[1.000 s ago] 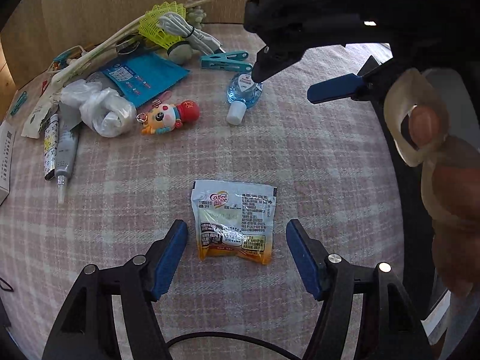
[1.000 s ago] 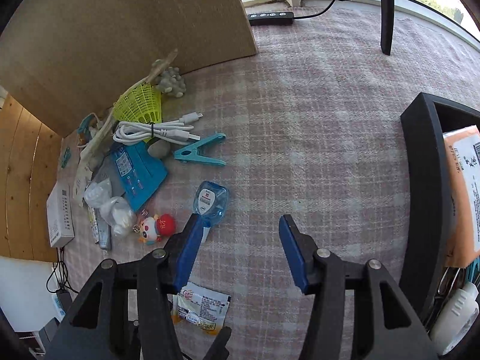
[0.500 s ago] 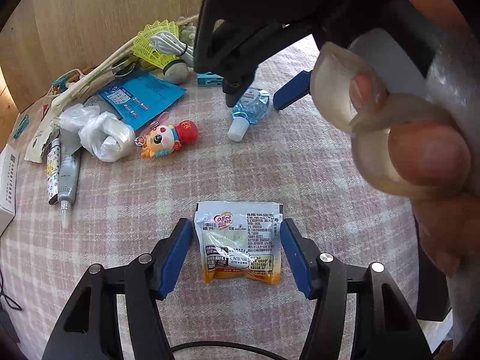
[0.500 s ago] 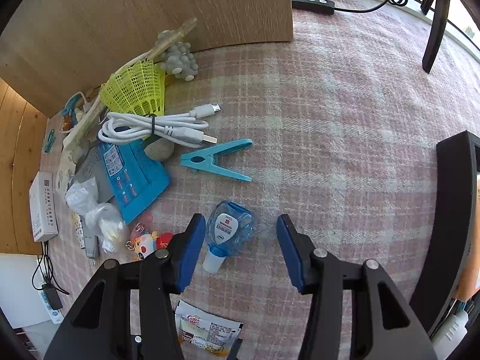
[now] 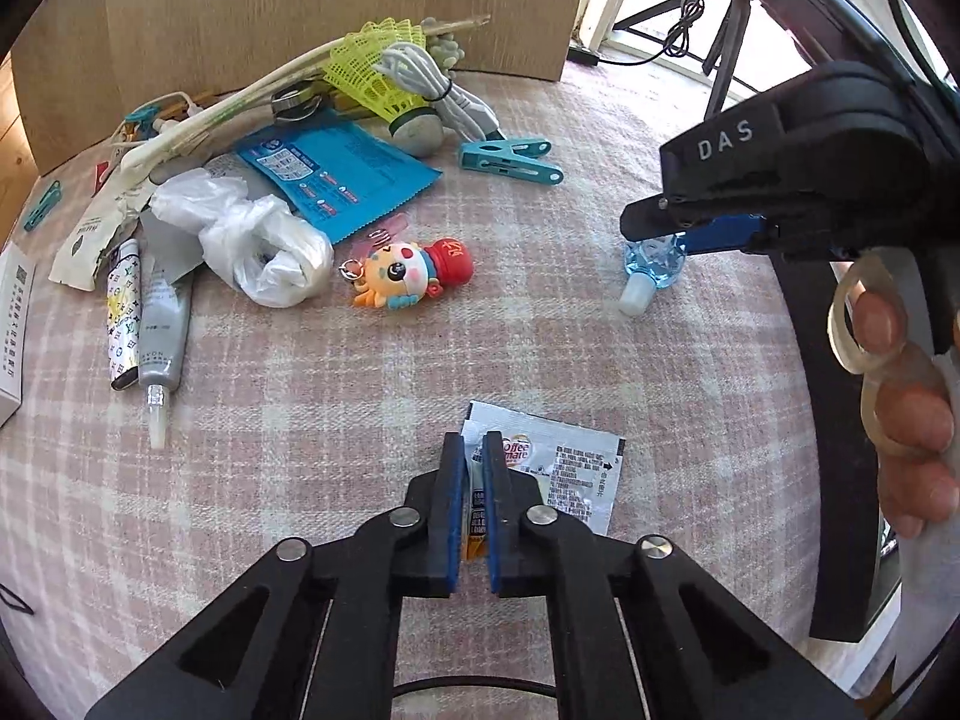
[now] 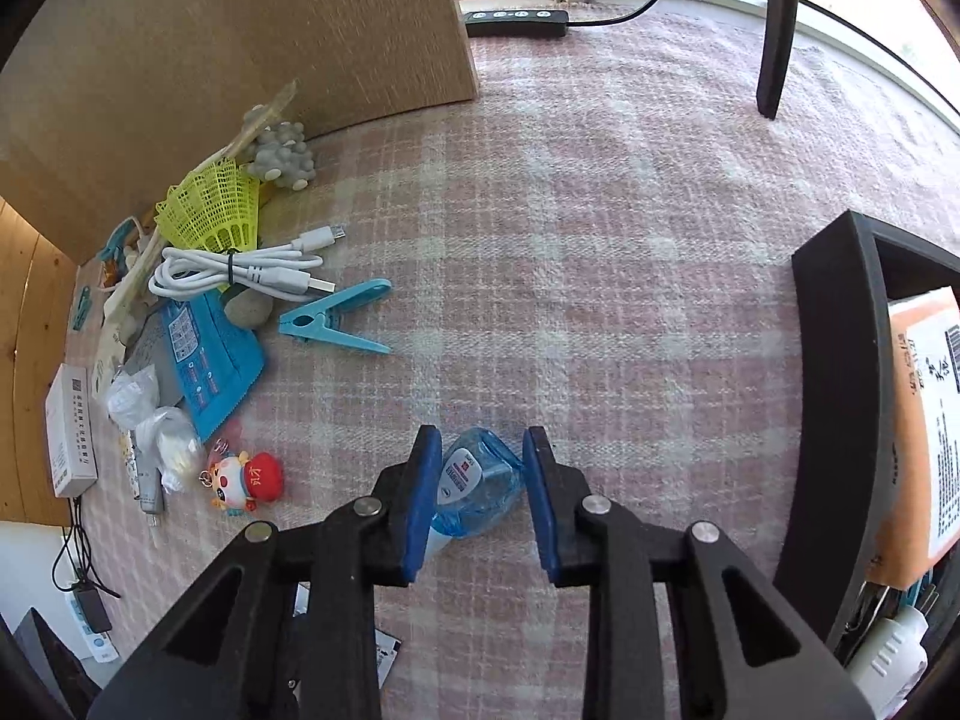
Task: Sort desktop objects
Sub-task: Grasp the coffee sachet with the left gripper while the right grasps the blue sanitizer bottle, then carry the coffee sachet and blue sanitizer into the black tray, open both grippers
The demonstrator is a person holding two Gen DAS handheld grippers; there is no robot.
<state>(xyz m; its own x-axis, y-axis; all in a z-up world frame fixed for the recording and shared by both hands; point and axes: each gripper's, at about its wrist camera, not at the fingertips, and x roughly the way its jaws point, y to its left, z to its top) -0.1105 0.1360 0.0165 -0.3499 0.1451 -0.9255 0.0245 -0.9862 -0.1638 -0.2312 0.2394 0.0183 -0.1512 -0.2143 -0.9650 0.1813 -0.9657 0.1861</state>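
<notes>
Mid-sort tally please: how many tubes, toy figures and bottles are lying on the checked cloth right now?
Tubes: 2 (patterned tube, grey tube)
Toy figures: 2 (keychain doll, grey plush toy)
Bottles: 1 (blue sanitizer bottle)
Total: 5

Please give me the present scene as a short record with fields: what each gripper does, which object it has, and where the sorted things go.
left gripper: shut on the Coffee-mate sachet, pinched at its left edge
right gripper: fingers on both sides of the blue sanitizer bottle, contact unclear
surface: pink checked tablecloth
unsorted pile: shuttlecock, white USB cable, teal clothespin, doll keychain
container: black organizer, at right, already holds items
</notes>
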